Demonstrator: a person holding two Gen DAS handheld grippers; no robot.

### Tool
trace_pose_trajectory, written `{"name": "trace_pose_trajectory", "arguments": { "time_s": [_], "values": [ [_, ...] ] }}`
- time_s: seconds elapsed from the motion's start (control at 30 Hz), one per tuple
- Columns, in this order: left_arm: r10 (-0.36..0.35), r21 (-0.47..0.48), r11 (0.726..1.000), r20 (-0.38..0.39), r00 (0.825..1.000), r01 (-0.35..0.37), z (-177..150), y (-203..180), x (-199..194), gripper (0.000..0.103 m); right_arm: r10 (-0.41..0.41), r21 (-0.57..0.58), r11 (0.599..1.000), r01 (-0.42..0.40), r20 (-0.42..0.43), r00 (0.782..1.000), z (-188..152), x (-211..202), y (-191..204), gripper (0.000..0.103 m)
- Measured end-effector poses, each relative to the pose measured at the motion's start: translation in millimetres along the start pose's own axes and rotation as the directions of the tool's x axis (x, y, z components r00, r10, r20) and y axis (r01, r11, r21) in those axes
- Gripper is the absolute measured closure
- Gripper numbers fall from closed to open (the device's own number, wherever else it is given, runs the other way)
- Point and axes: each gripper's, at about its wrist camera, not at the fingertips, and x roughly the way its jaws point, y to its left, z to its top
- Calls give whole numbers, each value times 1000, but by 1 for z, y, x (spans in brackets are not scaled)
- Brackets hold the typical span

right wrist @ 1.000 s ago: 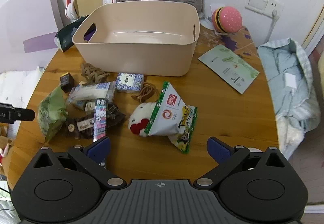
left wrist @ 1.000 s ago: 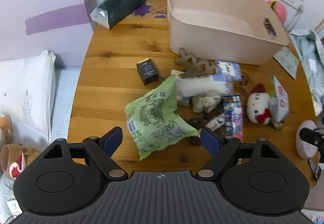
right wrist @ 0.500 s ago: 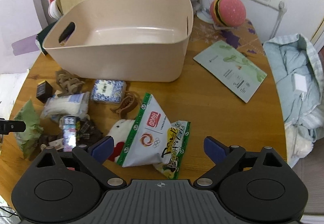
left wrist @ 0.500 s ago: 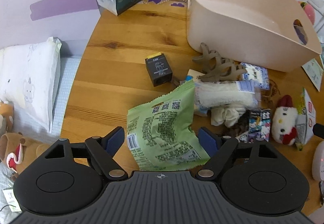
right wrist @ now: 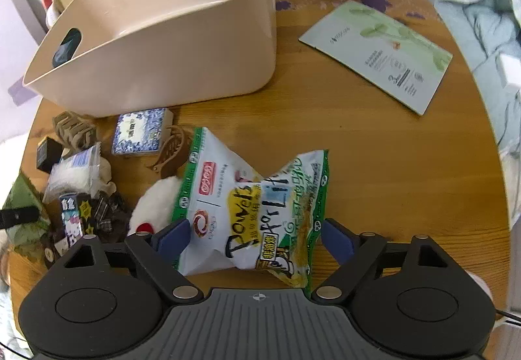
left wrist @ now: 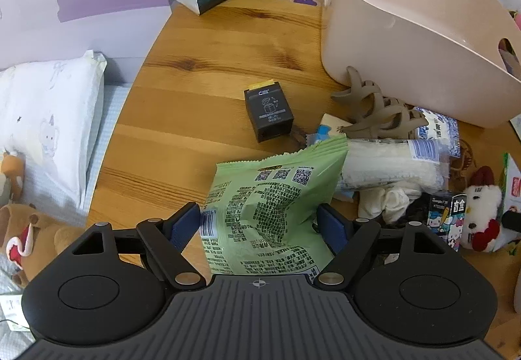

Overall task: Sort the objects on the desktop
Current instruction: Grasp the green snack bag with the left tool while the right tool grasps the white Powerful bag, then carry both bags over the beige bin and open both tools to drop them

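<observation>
Your left gripper (left wrist: pixel 259 223) sits low in the frame with its blue pads spread wide, one on each side of the green snack bag (left wrist: pixel 272 208); the bag lies between the pads on the wooden table (left wrist: pixel 202 44), and neither pad is pressed into it. Above the bag, at mid-frame, a small black box (left wrist: pixel 268 116) stands alone on bare wood. To the right of the bag lie a clear pack of white items (left wrist: pixel 394 164), a brown claw clip (left wrist: pixel 374 116) and a white plush toy (left wrist: pixel 482 216) at the right edge. The beige bin (left wrist: pixel 407 44) fills the upper right, resting on the table just behind the clip.

Your right gripper (right wrist: pixel 255 234) is likewise spread apart, with the white-and-green snack bag (right wrist: pixel 250 207) lying between its pads in the lower centre of the frame. The same beige bin (right wrist: pixel 182 44) occupies the upper left there, with a blue-and-white packet (right wrist: pixel 140 132) just below it. A pale green leaflet (right wrist: pixel 377 54) lies well apart in the upper right.
</observation>
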Motion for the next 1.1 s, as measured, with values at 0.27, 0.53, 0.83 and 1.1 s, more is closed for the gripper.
{"name": "trace_pose_trajectory", "arguments": {
  "time_s": [0.27, 0.53, 0.83, 1.1],
  "values": [
    [-3, -69, 998, -88, 996, -3, -8, 8, 25, 30, 59, -18, 998, -59, 31, 998, 6, 1, -8, 20],
    [-49, -91, 995, -60, 997, 43, -18, 8, 21, 43, 141, -12, 990, -140, 57, 988, 9, -3, -16, 44],
    [-75, -125, 990, -44, 996, 69, -18, 20, 12, 45, 144, -1, 990, -144, 64, 988, 7, -7, -14, 50],
    [-105, -84, 991, 35, 994, 107, 2, 22, -21, 45, 137, 33, 990, -140, 93, 986, 2, -23, -15, 52]
  ]
}}
